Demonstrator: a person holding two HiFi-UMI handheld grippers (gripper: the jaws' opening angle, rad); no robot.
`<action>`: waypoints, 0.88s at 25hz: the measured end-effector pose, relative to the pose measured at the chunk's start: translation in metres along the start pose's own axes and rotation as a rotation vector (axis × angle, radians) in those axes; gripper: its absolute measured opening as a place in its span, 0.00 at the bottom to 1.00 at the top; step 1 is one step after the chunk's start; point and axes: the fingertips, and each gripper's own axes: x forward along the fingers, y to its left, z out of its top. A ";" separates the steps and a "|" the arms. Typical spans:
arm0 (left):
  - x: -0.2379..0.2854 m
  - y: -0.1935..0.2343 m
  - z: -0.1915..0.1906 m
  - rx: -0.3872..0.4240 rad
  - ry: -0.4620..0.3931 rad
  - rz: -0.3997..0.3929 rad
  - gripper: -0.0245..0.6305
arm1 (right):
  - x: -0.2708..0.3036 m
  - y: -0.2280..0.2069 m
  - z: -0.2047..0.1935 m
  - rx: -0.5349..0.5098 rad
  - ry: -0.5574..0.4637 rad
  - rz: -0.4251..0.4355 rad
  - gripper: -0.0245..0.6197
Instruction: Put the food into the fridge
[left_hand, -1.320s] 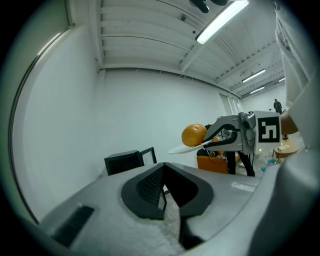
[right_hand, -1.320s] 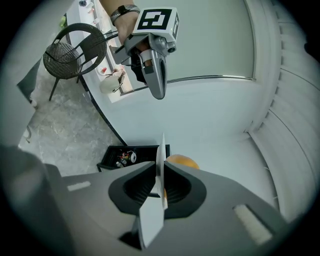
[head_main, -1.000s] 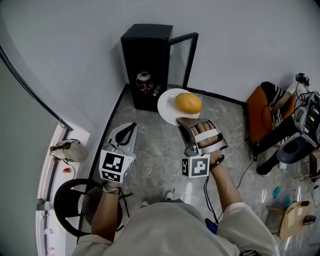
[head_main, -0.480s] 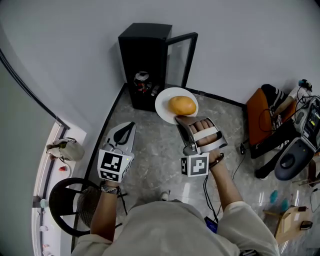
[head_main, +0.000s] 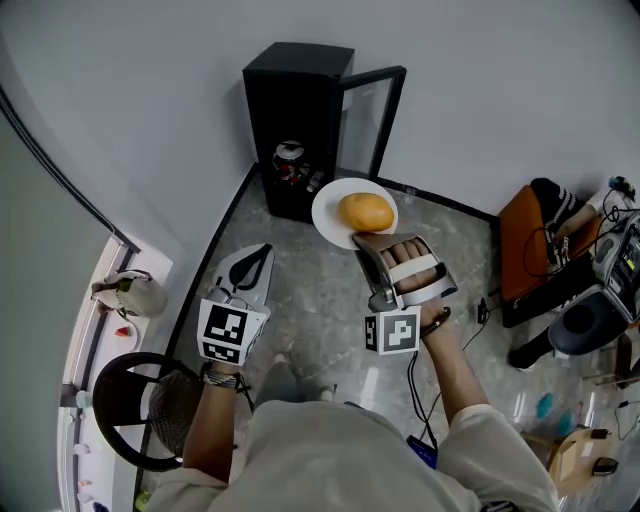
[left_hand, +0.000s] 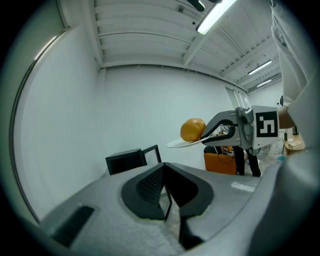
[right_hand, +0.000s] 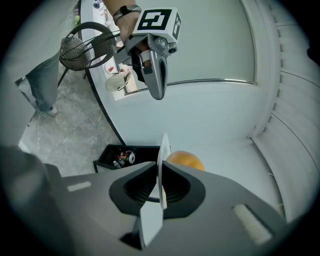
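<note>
Plate (head_main: 330, 207) rim is gripped by right gripper (head_main: 360, 239), jaws opening. Round orange food (head_main: 365, 211) is carried on it, near fridge (head_main: 295, 90) at 12 o'clock; door (head_main: 373, 122) stands open. Left gripper (head_main: 252, 262) is closed, empty, at 8 o'clock.

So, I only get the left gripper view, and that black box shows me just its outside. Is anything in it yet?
Observer: Yes. In the head view the fridge stands open, and a few small items sit low inside it.
Operator: And how is that plate held? I only see it from far off.
Observer: The right gripper view shows the right tool gripping only the rim of the plate, edge-on between its jaws, which are opening a little.
</note>
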 end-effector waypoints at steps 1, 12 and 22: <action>0.004 0.004 0.000 0.003 -0.001 0.000 0.04 | 0.005 -0.001 0.000 -0.003 -0.004 -0.001 0.09; 0.094 0.108 0.005 0.049 -0.048 -0.005 0.04 | 0.119 -0.027 -0.025 -0.008 0.047 -0.030 0.09; 0.185 0.208 0.016 0.046 -0.054 -0.038 0.04 | 0.236 -0.072 -0.041 -0.002 0.082 -0.039 0.09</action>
